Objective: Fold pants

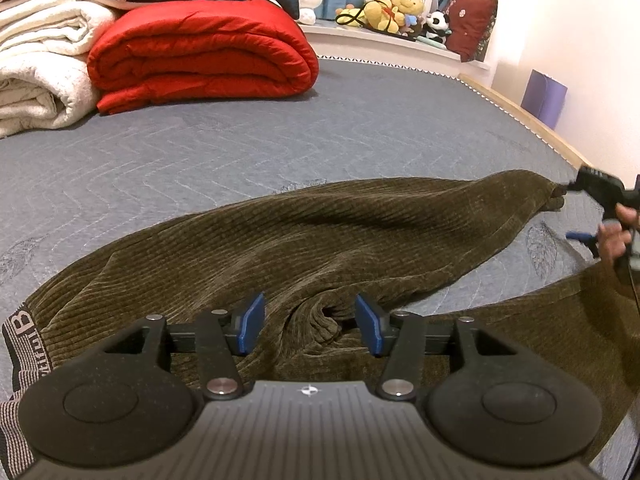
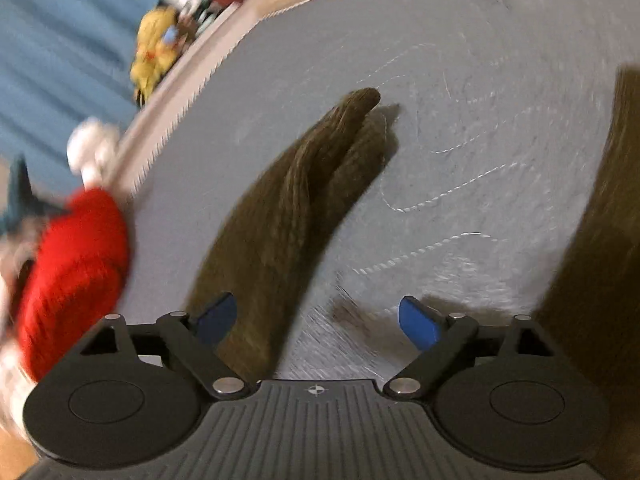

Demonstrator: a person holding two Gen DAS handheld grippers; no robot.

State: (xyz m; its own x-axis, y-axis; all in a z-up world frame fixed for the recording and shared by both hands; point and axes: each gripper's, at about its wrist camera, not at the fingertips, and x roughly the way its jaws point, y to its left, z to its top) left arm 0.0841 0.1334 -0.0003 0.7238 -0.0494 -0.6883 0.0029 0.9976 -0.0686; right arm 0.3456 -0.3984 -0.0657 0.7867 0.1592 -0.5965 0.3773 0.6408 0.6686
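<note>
With pants (image 1: 320,236) sprawled mid-frame, left gripper (image 1: 310,322) half-wide over crotch bunch to pin it; right gripper (image 2: 316,318) wide, empty, beside leg.

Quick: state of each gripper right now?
Left gripper: open, straddling a bunched swirl of the pants, not pinching.
Right gripper: open wide, holding nothing.
</note>
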